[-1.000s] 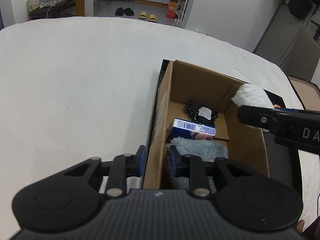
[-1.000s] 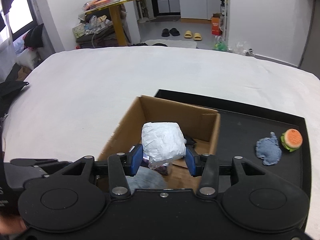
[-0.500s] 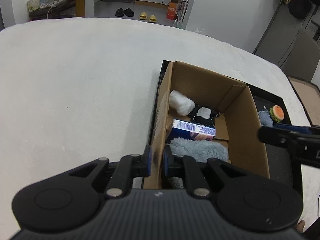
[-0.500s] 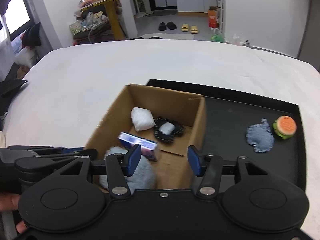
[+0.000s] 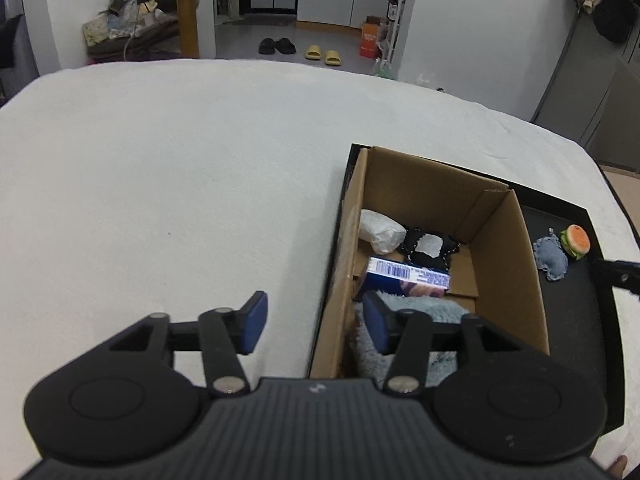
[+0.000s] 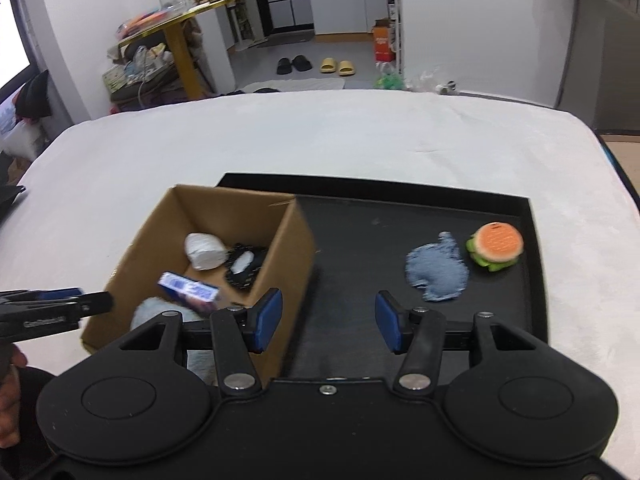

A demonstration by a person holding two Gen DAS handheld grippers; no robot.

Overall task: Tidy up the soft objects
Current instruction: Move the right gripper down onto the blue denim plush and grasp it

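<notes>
A cardboard box point(image 5: 508, 240) point(image 6: 296, 248) stands on a black tray point(image 6: 532, 240) point(image 5: 584, 320). Inside it lie a white soft bundle point(image 5: 378, 231) point(image 6: 205, 251), a black-and-white item point(image 5: 428, 246) point(image 6: 244, 264), a blue packet point(image 5: 408, 276) point(image 6: 188, 290) and a pale blue fluffy cloth point(image 5: 416, 312) point(image 6: 152, 312). A denim toy point(image 6: 437, 273) point(image 5: 552, 257) and a plush burger point(image 6: 495, 246) point(image 5: 575, 242) lie on the tray. My left gripper point(image 5: 316, 322) is open, straddling the box's left wall. My right gripper point(image 6: 328, 322) is open and empty above the tray beside the box.
The tray sits on a wide white padded table point(image 5: 160, 184) point(image 6: 360, 132). Beyond its far edge are a floor with slippers point(image 6: 320, 65), a yellow-legged table with clutter point(image 6: 176, 40) and white walls.
My right gripper let the white bundle go into the box, then drew back and swung right over the tray. My left gripper closed on the box's left wall, then opened wide.
</notes>
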